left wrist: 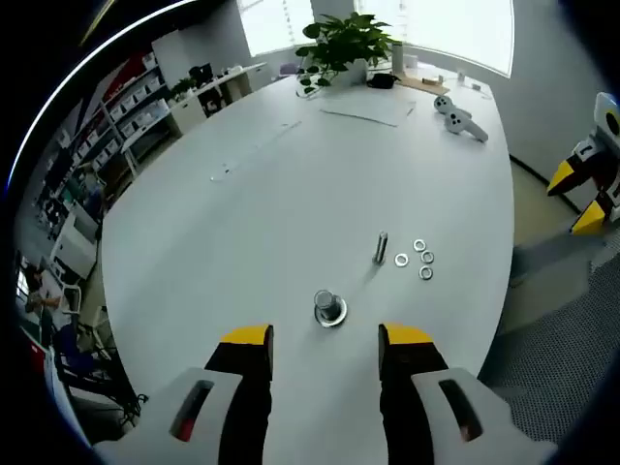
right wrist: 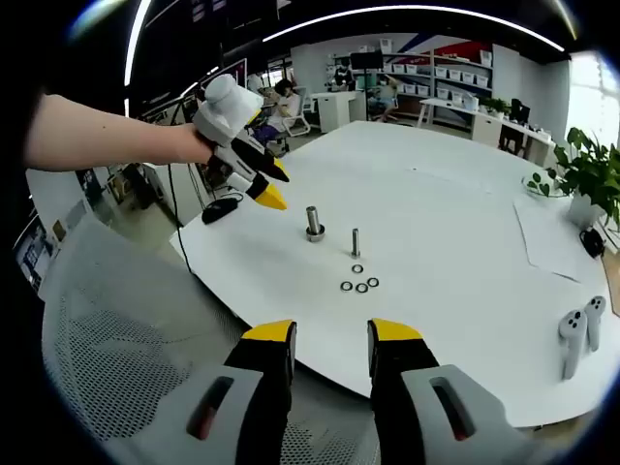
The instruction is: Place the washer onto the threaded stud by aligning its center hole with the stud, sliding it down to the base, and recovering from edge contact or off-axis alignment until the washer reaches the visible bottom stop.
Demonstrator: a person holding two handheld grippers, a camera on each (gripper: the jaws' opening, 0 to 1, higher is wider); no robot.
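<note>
A short thick stud on a round metal base (left wrist: pixel 329 306) stands upright on the white table (left wrist: pixel 291 194), just ahead of my open, empty left gripper (left wrist: pixel 326 339). A slimmer upright stud (left wrist: pixel 382 247) stands beyond it to the right. Several loose washers (left wrist: pixel 419 258) lie flat beside that one. In the right gripper view, the thick stud (right wrist: pixel 314 223), slim stud (right wrist: pixel 356 242) and washers (right wrist: pixel 358 282) sit mid-table. My right gripper (right wrist: pixel 331 334) is open and empty, off the table's near edge. The left gripper (right wrist: pixel 273 187), held in a hand, hovers left of the studs.
A potted plant (left wrist: pixel 341 44) and a paper sheet (left wrist: pixel 368 108) sit at the far end, with two white controllers (right wrist: pixel 573 339) near a table edge. A mesh chair (right wrist: pixel 116 329) stands by the right gripper. Shelves line the room's wall. The right gripper (left wrist: pixel 576 197) hangs beyond the table's right edge.
</note>
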